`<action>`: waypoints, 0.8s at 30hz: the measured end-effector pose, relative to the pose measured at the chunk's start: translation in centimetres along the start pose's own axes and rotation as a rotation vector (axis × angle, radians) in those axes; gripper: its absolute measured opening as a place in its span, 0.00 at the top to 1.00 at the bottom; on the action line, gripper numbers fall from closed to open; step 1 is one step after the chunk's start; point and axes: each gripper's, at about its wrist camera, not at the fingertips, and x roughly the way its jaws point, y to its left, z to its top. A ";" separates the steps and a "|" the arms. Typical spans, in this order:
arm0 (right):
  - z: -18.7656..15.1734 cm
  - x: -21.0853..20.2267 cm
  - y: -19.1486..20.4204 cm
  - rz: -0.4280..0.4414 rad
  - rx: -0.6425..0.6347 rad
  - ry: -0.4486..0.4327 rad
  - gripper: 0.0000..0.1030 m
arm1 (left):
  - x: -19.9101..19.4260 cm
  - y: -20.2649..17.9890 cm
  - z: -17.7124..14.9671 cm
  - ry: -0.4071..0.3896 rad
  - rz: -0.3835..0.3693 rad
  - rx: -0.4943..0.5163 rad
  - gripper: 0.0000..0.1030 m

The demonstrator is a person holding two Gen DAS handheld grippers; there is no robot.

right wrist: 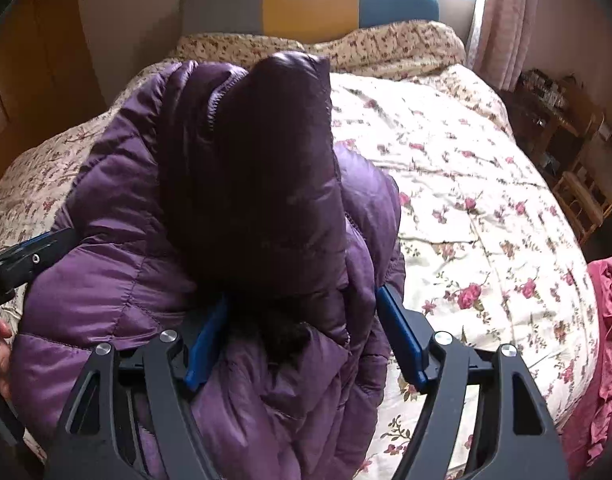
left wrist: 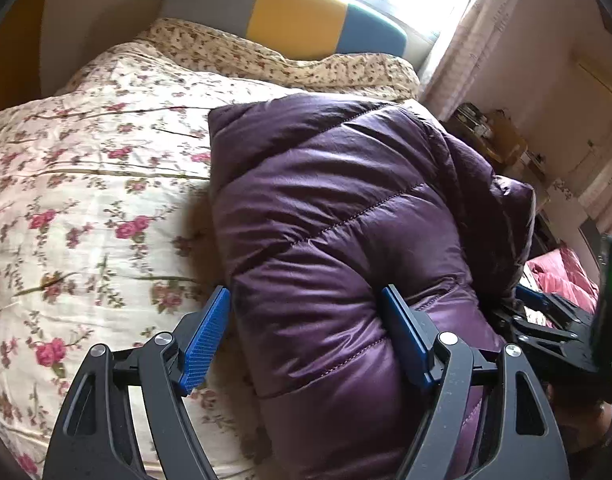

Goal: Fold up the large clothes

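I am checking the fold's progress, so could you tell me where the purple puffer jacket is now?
The purple puffer jacket lies bundled on the floral quilt at the bed's near edge, between both grippers.

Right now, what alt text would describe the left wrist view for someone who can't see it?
A puffy purple jacket lies bundled on a flowered bedspread. The left gripper straddles the jacket's near edge, jaws wide. A grey, yellow and blue headboard stands behind.
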 end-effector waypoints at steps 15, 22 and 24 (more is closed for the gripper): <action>-1.9 3.0 -3.8 0.183 0.132 0.013 0.35 | 3.6 2.1 -0.8 0.093 -0.114 -0.062 0.12; -1.9 1.6 -4.0 0.277 0.176 -0.009 0.69 | 3.3 2.2 -0.9 0.079 -0.259 -0.087 0.37; -1.6 1.0 -3.2 0.287 0.173 -0.016 0.75 | 2.8 2.3 -0.8 0.076 -0.286 -0.090 0.44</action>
